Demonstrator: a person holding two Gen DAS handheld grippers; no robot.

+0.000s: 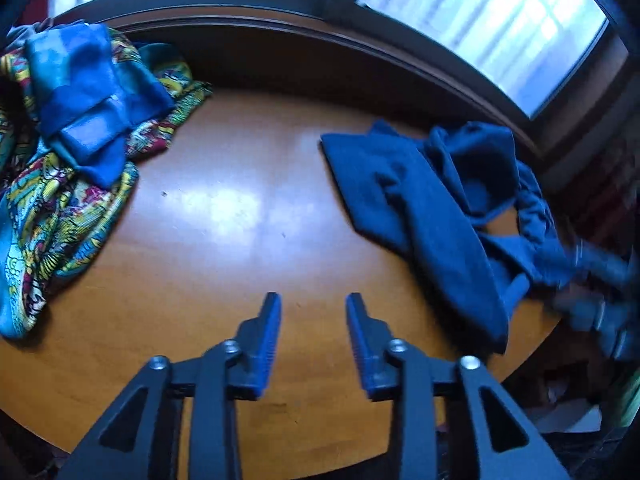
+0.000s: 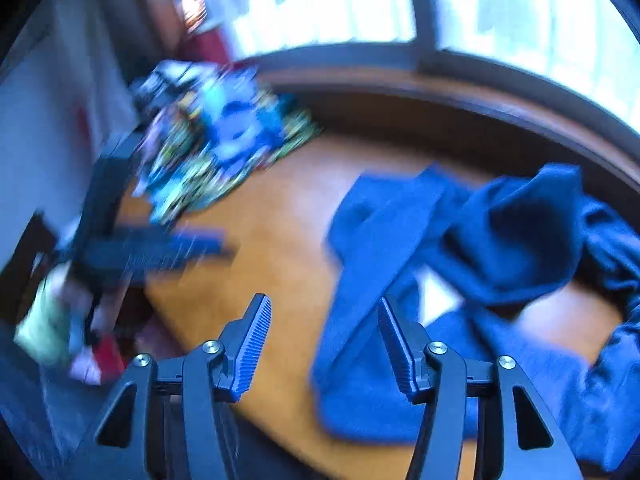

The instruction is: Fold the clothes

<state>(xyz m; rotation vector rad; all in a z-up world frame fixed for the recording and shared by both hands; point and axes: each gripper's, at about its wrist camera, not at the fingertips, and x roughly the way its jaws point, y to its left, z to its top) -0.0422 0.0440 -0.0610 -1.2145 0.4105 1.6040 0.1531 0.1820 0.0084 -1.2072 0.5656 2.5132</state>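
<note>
While both grippers, left [image 1: 313,300] and right [image 2: 323,304], gape wide w/ nothing held, navy garment [image 1: 420,208] lies crumpled on table [image 1: 240,208], right side; grab corners, spread flat first.

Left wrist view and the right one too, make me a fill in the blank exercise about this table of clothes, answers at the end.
1. The crumpled garment on the wooden table is dark ____.
2. Both the left gripper and the right gripper have jaws that are ____.
3. The patterned cloth pile lies toward the table's ____ side.

Answers: blue; open; left
</note>
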